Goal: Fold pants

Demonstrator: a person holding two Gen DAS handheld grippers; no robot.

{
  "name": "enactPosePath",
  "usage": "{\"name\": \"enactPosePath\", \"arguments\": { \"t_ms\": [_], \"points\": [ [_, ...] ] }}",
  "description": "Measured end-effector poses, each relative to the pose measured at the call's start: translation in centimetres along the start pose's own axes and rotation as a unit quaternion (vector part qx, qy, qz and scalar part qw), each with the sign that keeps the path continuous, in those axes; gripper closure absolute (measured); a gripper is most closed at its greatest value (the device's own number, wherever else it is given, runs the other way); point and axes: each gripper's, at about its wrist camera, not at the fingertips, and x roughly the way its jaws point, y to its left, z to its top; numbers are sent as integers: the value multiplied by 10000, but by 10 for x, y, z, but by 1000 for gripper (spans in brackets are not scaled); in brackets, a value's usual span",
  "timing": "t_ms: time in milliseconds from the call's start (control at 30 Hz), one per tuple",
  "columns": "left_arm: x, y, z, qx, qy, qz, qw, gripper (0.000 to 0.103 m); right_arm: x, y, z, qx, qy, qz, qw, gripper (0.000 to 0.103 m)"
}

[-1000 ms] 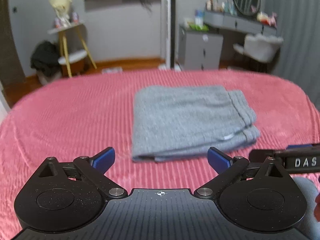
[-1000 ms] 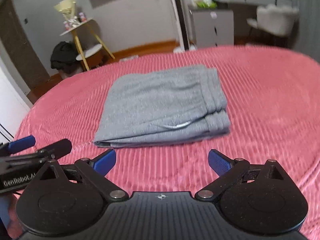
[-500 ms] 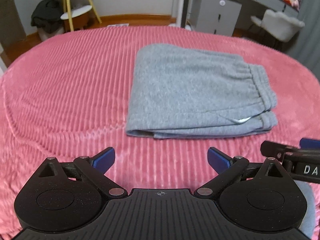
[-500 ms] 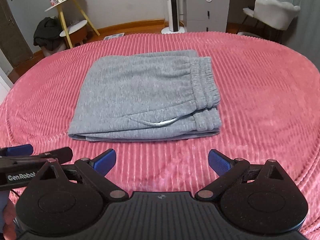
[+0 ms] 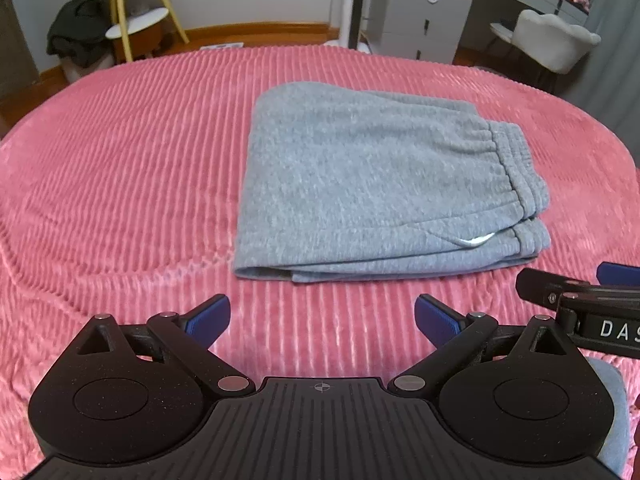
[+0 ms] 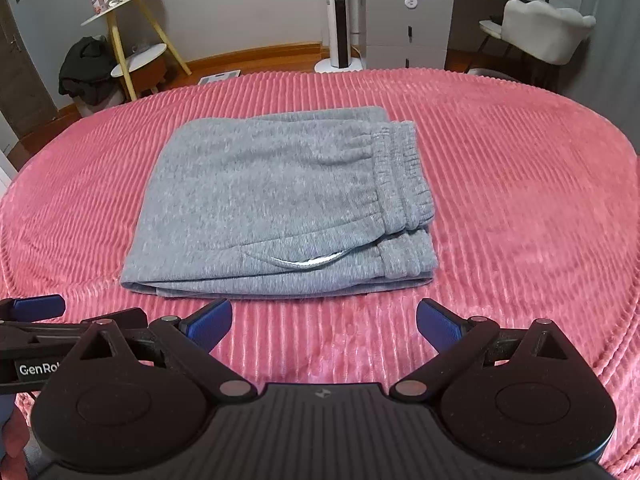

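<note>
The grey pants [image 5: 376, 196] are seen folded into a flat stack at the middle of both frames, laid on the pink ribbed bedspread [image 5: 120, 184], waistband turned to the right. Bare bedspread is left all round the stack, widest at the left and right. Beyond the bed's far edge, a yellow-legged side table [image 6: 128, 44] is seen at upper left, a grey drawer unit [image 6: 404, 24] and a white chair [image 6: 548, 32] at upper right. The left gripper [image 5: 322, 318] is held spread wide at lower centre, nothing between its blue pads, just short of the stack's near edge. The right gripper [image 6: 324, 322] is likewise spread and empty.
</note>
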Motion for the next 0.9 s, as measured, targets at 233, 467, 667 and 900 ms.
{"name": "enactPosePath", "arguments": {
  "t_ms": [233,467,667,900],
  "points": [
    [-2,1,-1,0,-11,-29,10000,2,-3,0,2,17,-73,30,10000,4],
    [-4,2,-1,-26,-59,4,10000,2,-3,1,2,26,-71,26,10000,4],
    [-7,3,-1,-69,-82,64,9999,2,-4,-1,0,66,-56,76,9999,4],
    [-10,4,-2,-90,-116,74,9999,2,-5,-2,0,84,-58,90,9999,4]
  ]
}}
